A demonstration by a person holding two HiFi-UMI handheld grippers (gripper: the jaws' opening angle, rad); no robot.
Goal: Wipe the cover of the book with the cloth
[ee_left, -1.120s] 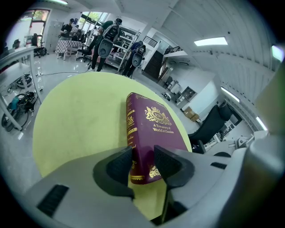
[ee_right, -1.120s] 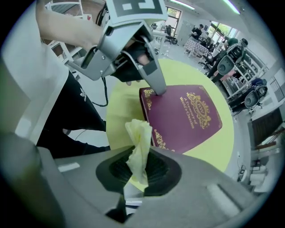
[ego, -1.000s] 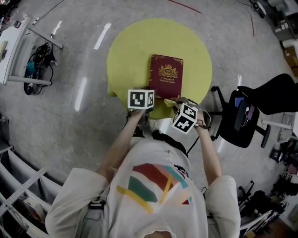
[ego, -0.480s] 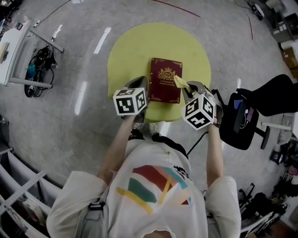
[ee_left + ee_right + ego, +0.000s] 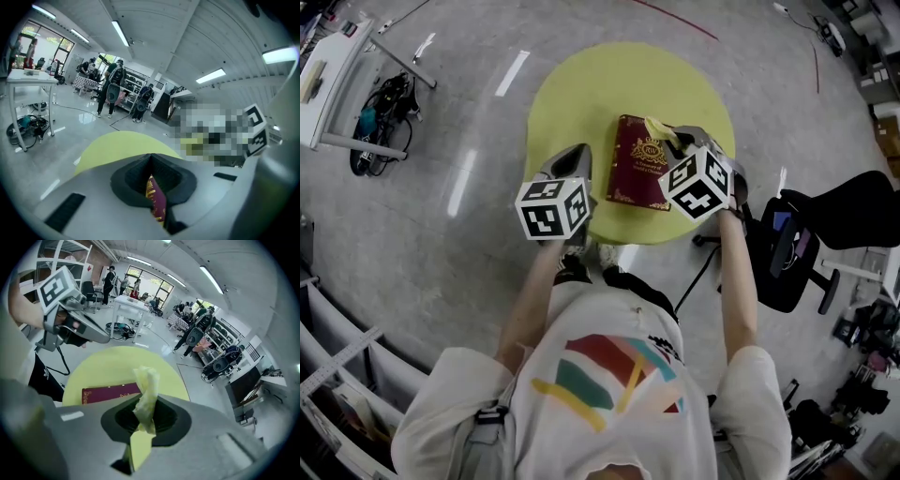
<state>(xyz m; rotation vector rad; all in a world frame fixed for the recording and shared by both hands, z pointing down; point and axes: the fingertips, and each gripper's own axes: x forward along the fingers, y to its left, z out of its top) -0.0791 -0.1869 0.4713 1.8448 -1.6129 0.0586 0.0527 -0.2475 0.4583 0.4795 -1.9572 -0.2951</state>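
The book point(image 5: 642, 173) lay on the round tabletop point(image 5: 572, 98), right of its centre. The left tongs point(image 5: 578, 155) stood over the tabletop just left of the book. The right tongs point(image 5: 675, 137) stood over the book's far right corner, with the cloth point(image 5: 657, 127) clamped between their jaws, above the book's far edge. A chair point(image 5: 825, 220) stood on the floor point(image 5: 441, 244) right of the tabletop. Another table point(image 5: 328, 80) stood well off to the left, with cables point(image 5: 380, 103) beside it.

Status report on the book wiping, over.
Left gripper shut on the book edge. Right gripper shut on the cloth, over the book. Nothing else on the table.
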